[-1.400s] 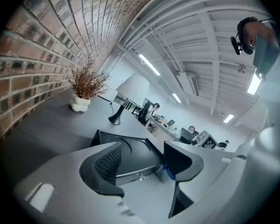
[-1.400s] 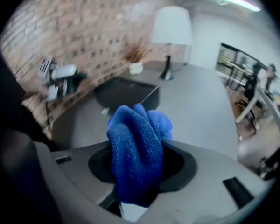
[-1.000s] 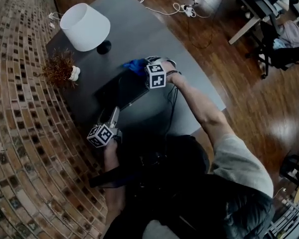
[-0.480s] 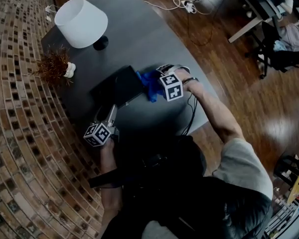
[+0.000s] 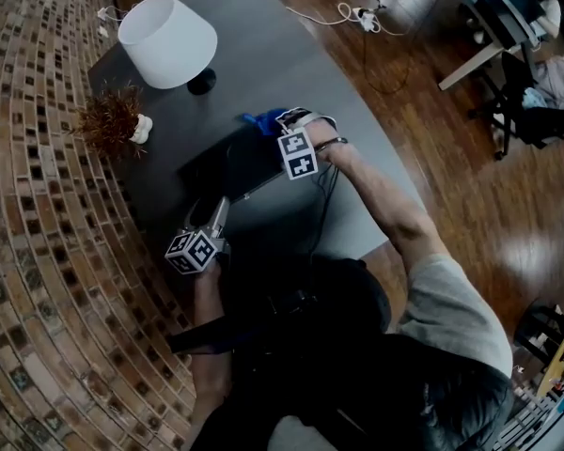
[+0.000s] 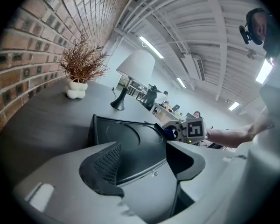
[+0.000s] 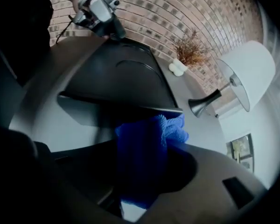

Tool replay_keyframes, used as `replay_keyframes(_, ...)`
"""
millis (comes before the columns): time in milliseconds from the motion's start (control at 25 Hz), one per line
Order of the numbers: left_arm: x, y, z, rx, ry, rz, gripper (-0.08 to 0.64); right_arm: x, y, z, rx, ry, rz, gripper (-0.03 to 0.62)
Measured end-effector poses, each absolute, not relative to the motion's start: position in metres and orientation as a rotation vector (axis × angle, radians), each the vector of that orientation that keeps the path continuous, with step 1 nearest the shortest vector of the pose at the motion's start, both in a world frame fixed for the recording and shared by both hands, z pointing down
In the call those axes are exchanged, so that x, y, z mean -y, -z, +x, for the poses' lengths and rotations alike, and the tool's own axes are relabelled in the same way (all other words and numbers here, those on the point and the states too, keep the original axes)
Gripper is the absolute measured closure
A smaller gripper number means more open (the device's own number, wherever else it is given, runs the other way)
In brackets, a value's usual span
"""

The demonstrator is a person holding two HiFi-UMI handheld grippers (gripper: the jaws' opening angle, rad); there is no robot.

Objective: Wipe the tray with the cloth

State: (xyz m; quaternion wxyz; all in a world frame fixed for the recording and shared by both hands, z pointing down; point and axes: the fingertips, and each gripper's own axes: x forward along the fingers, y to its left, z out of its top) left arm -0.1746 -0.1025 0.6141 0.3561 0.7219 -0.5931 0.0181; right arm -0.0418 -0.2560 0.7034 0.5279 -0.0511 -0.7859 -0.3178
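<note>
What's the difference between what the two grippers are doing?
The left gripper is clamped on the tray; the right gripper is clamped on the blue cloth.
The left gripper sits at the tray's corner nearest the person; the right gripper is at the tray's opposite side, with the cloth bunched against that edge.
Shared: both are shut on something, and both are at the tray.

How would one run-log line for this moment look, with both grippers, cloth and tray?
phase: wiping | right gripper: shut on blue cloth, at tray edge | left gripper: shut on tray corner | tray: on table
</note>
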Motion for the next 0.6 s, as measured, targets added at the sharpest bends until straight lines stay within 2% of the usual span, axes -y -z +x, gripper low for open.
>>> replay_keyframes(240, 0.102, -0.614, -0.178, 1.541, -0.031, 1.868, 0.259, 0.167, -0.706, 0.007, 1.822, 0.752, -0.252, 0.423)
replay_keyframes(400, 0.099, -0.61, -0.174, 1.53, 0.03, 1.865, 0.259, 0.102, -0.699, 0.04, 1.898, 0.572, -0.484, 0.423)
replay_keyframes(600, 0.062, -0.613, -0.167, 1.534, 0.105, 1.756, 0.263, 0.231, -0.658, 0.037, 1.911, 0.487, 0.04, 0.421)
